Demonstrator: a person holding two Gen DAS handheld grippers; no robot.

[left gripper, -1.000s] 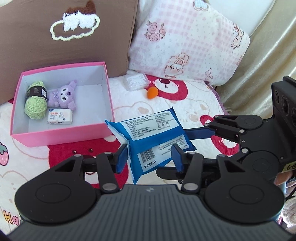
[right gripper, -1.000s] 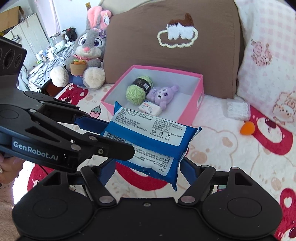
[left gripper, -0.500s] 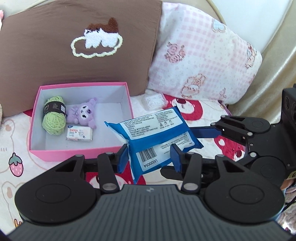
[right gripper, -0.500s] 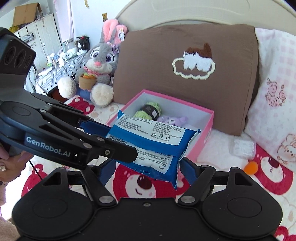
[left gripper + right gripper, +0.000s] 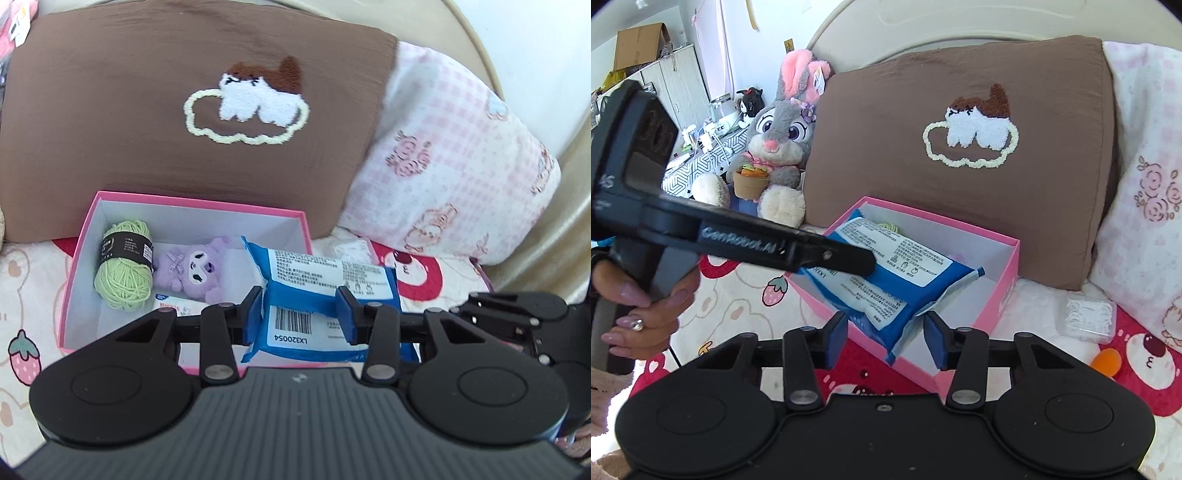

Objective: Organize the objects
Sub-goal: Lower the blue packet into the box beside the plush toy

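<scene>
A blue wipes pack (image 5: 314, 284) with a white label hangs over the near right part of the pink box (image 5: 79, 258). My left gripper (image 5: 300, 309) is shut on its barcode end. In the right wrist view the pack (image 5: 897, 273) lies across the box (image 5: 1006, 291), and my right gripper (image 5: 884, 330) is open just behind the pack's corner, not gripping it. The left gripper's arm (image 5: 757, 243) crosses that view. Inside the box are a green yarn ball (image 5: 123, 269), a purple plush (image 5: 195, 267) and a small white packet (image 5: 173, 306).
A brown pillow (image 5: 184, 110) and a pink checked pillow (image 5: 454, 166) stand behind the box. A clear plastic bag (image 5: 1089, 317) and an orange ball (image 5: 1106, 362) lie on the bed to the right. A grey rabbit plush (image 5: 775, 147) sits at the far left.
Both grippers carried the pack forward and left until it hangs over the box. The right gripper's jaws now stand clear of the pack, which the left gripper still holds.
</scene>
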